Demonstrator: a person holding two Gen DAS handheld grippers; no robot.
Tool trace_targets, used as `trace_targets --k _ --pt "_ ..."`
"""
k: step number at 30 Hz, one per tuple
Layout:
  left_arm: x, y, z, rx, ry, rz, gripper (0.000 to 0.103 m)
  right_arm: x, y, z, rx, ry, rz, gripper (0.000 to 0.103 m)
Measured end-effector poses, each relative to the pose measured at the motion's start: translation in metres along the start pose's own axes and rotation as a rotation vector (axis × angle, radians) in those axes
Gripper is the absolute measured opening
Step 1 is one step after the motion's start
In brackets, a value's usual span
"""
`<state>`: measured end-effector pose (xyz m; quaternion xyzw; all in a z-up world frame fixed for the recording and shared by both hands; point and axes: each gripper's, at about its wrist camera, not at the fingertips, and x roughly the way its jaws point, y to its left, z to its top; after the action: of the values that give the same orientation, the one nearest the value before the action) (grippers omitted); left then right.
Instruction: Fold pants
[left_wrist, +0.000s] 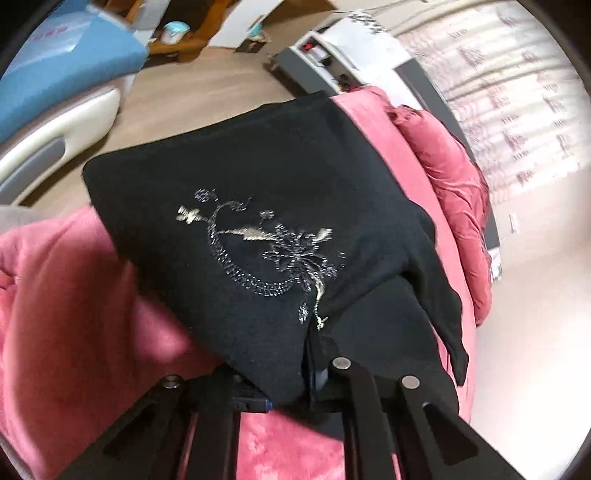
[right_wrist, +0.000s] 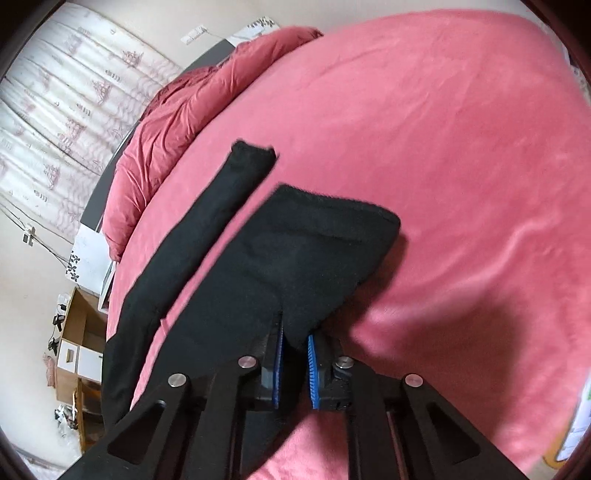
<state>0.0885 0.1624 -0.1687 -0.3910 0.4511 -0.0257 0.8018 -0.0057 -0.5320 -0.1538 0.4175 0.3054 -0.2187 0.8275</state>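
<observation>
**Both grippers clamped on the black pants, pants spread on the pink bed**

My right gripper (right_wrist: 295, 354) is closed on the pants (right_wrist: 310, 258). The blue ribbed pads (right_wrist: 312, 373) stand close together with a fold of black fabric pinched between them, near the end of one leg. That leg end is lifted off the bedspread (right_wrist: 443, 147) and fans out ahead of the fingers. Just to its left the other leg (right_wrist: 221, 206) lies flat as a narrow strip, running away from me, apart from the held one with pink showing between them.

My left gripper (left_wrist: 295, 384) is closed too. Black fabric drapes over the fingertips and hides most of them; only a bit of blue pad (left_wrist: 267, 404) shows at the cloth edge. The fabric comes out from between the fingers, so it's gripping the pants there. Ahead of it the wide part of the pants lies on the bed, with a silver embroidered flower pattern (left_wrist: 266, 247) facing up. A loose flap (left_wrist: 443, 295) hangs off to the right.

Further out: a bunched red quilt (left_wrist: 450, 206) along the bed's far edge, then the dark headboard (left_wrist: 432, 96). Patterned curtains (left_wrist: 517, 92) behind that. In the left view, floor, a blue cushion (left_wrist: 74, 70) and wooden furniture (left_wrist: 207, 33) at the far left. A wooden cabinet (right_wrist: 79, 332) sits low left in the right view.
</observation>
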Motion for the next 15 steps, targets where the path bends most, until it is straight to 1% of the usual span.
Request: trace_targets --k 2,5,7,10,12,14,15 --pt "-0.007 -0.007 -0.003 0.035 -0.003 -0.008 0.009 -0.014 0.002 0.005 -0.023 -0.031 -0.014 0.010" --pt "-0.024 -0.013 -0.014 0.082 -0.008 -0.018 0.009 -0.036 -0.005 0.011 -0.031 -0.073 -0.030 0.010" --pt "-0.030 -0.019 -0.022 0.115 -0.002 -0.014 0.009 -0.044 -0.011 0.013 -0.050 -0.080 -0.046 0.010" --pt "-0.032 -0.024 -0.037 0.173 0.005 0.019 0.009 -0.047 -0.025 0.011 -0.051 -0.064 -0.076 0.010" --pt "-0.028 -0.023 -0.045 0.211 0.011 0.063 0.009 -0.043 -0.041 0.004 -0.016 -0.042 -0.087 0.010" --pt "-0.020 -0.022 -0.048 0.215 0.032 0.090 0.009 -0.035 -0.053 -0.002 0.005 -0.020 -0.102 0.010" --pt "-0.016 -0.020 -0.048 0.213 0.042 0.103 0.011 -0.028 -0.060 -0.007 0.013 0.000 -0.112 0.010"
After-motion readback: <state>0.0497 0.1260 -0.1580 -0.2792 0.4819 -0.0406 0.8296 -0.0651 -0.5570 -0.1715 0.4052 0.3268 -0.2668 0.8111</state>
